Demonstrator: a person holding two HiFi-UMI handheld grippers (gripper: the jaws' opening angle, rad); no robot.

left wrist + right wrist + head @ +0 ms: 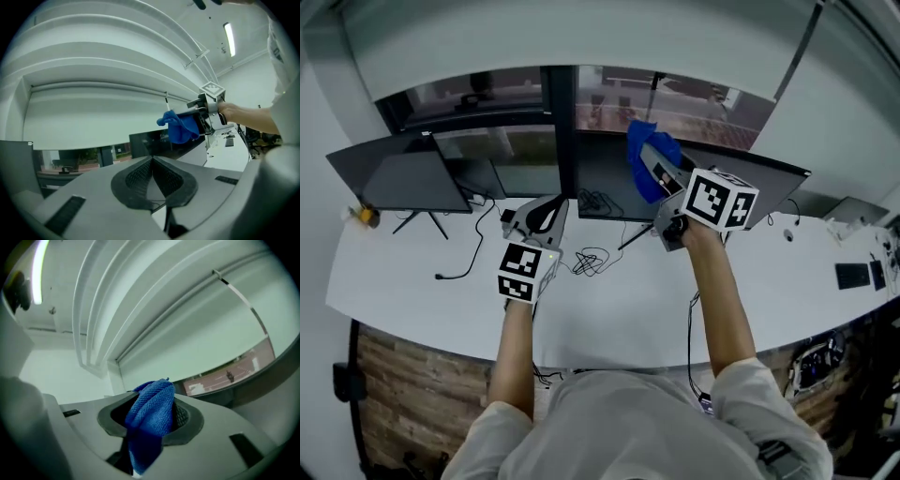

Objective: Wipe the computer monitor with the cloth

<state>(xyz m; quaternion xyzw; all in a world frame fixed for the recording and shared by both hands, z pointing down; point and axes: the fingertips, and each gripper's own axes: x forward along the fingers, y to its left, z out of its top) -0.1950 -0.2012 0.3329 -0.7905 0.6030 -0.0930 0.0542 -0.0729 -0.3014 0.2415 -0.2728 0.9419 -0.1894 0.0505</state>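
Gripping the cloth in the right hand-held gripper, near the monitor top edge. Holding the left hand-held gripper clenched, empty. Judging wiping barely begun, screen largely left.

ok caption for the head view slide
Right gripper holds a blue cloth by the top edge of the monitor; left gripper hangs shut over the desk.

An office: a long white worktop carries dark monitors, loose cables and a keyboard, below far windows.
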